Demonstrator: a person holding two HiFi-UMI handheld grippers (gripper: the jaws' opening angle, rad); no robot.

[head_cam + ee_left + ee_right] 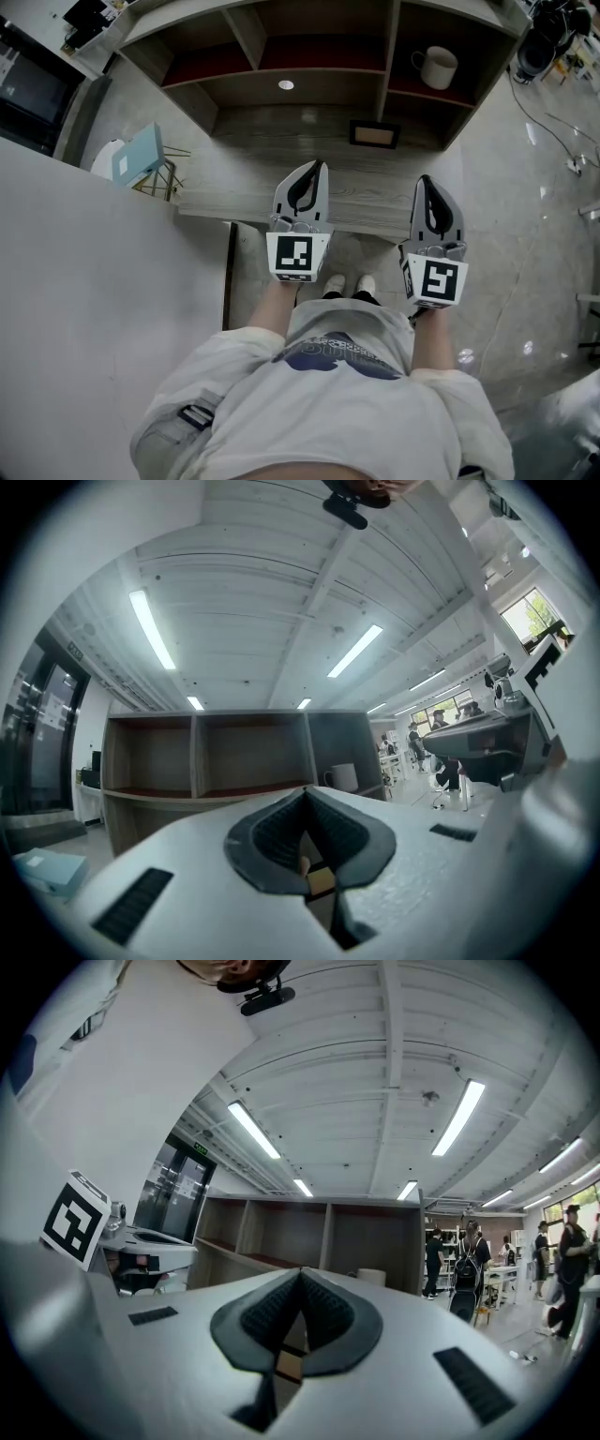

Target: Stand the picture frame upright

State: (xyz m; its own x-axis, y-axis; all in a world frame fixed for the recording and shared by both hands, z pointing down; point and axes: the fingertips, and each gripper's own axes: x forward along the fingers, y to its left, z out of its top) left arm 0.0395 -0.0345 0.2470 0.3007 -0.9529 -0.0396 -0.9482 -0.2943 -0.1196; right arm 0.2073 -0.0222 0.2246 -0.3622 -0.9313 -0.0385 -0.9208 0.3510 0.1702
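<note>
Head view, looking steeply down: a person in a pale T-shirt stands facing a wooden shelf unit (272, 131) and holds a two-jaw gripper in each hand, each with a black-and-white marker cube at its back. The left gripper (310, 172) and the right gripper (427, 184) point forward side by side over the front edge of the unit's lower surface. The picture frame (375, 134), dark-rimmed with a tan centre, lies flat on that surface, farther in, ahead of the gap between the two grippers and touching neither. A white mug (437, 67) sits in the right-hand compartment above it. A pale blue box (138, 155) rests on a stand to the left, and the person's shoes (349, 284) show between the arms. Left gripper view: the left gripper (305, 797) has its dark padded tongs pressed together with nothing pinched; beyond them stand the shelf unit (202, 752), the mug (343, 777) and the blue box (47, 869). Right gripper view: the right gripper (300, 1277) likewise has its tongs pressed together on nothing; the left gripper (141, 1241) shows at the left edge, the shelf unit (309, 1232) stands ahead, and several people (466, 1279) stand at the far right.
</note>
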